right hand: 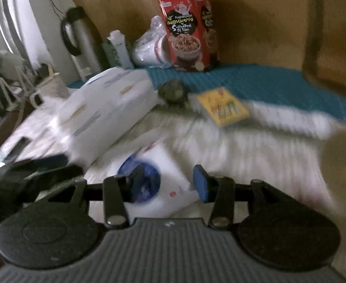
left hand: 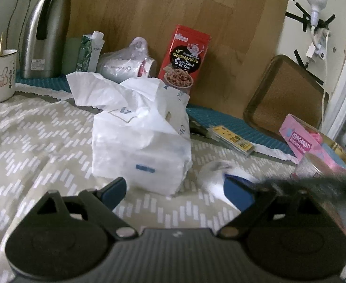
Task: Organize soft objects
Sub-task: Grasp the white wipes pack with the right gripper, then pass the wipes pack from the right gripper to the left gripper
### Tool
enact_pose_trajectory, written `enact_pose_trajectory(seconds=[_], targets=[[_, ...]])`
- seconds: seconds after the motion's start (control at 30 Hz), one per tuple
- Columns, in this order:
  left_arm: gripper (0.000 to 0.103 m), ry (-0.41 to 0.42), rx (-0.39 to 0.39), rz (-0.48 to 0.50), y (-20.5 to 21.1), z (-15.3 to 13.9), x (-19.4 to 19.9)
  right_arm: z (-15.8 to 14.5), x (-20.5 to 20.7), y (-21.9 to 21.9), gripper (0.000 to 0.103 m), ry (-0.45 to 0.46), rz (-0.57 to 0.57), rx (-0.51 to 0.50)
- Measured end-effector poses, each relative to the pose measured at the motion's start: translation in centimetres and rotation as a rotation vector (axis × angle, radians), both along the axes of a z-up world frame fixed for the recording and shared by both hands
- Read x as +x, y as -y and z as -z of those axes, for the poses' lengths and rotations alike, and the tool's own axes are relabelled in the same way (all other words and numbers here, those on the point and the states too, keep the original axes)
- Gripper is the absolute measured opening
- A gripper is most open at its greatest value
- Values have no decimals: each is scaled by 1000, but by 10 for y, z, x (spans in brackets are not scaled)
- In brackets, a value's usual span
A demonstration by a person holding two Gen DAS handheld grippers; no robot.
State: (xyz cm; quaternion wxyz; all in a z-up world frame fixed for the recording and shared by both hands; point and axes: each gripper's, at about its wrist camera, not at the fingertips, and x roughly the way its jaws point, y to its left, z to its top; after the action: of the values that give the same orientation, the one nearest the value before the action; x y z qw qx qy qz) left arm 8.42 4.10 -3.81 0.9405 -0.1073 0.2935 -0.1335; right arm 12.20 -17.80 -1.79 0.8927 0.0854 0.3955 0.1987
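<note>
1. The left gripper point(left hand: 175, 188) has its fingers spread wide and holds nothing; the tips sit just short of the tissue pack point(left hand: 140, 151), which stands on the patterned tablecloth point(left hand: 31, 136) with loose white plastic crumpled over its top.
2. The right gripper point(right hand: 170, 184) has its fingers partly open, and between them lies a flat white packet with a blue disc point(right hand: 149, 179). The pads look to flank it rather than pinch it, though blur makes contact hard to judge.
3. The step in hand appears to be the reach: each gripper is lined up on a soft item, and neither has a grip yet.
4. The next move likely calls for the left gripper to advance until the pack sits between its fingers, then close gently, since the wrapping will crumple and slip. The right would need to lower and close on the thin packet's edge.
5. Much is unclear. The right wrist view is smeared by motion, so the packet's print cannot be read. In the left view a dark blurred shape at the right edge, probably the other gripper, covers part of the packet and a tin point(left hand: 312, 167) beside the pink box point(left hand: 300, 139).
6. At the back, a red snack box point(left hand: 184, 56) and a steel kettle point(left hand: 45, 30) stand well apart from the grippers.
</note>
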Motion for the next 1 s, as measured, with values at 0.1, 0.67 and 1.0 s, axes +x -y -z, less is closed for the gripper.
enact_pose_trajectory(seconds=[0.1, 0.67, 1.0], targets=[[93, -5, -9, -6, -1, 0, 0, 0, -46, 14, 49, 32, 23, 35], [77, -123, -29, 203, 66, -15, -15, 16, -41, -14, 82, 167, -82, -173], [60, -139, -11, 262, 93, -8, -21, 1, -108, -2, 41, 332, -11, -174]])
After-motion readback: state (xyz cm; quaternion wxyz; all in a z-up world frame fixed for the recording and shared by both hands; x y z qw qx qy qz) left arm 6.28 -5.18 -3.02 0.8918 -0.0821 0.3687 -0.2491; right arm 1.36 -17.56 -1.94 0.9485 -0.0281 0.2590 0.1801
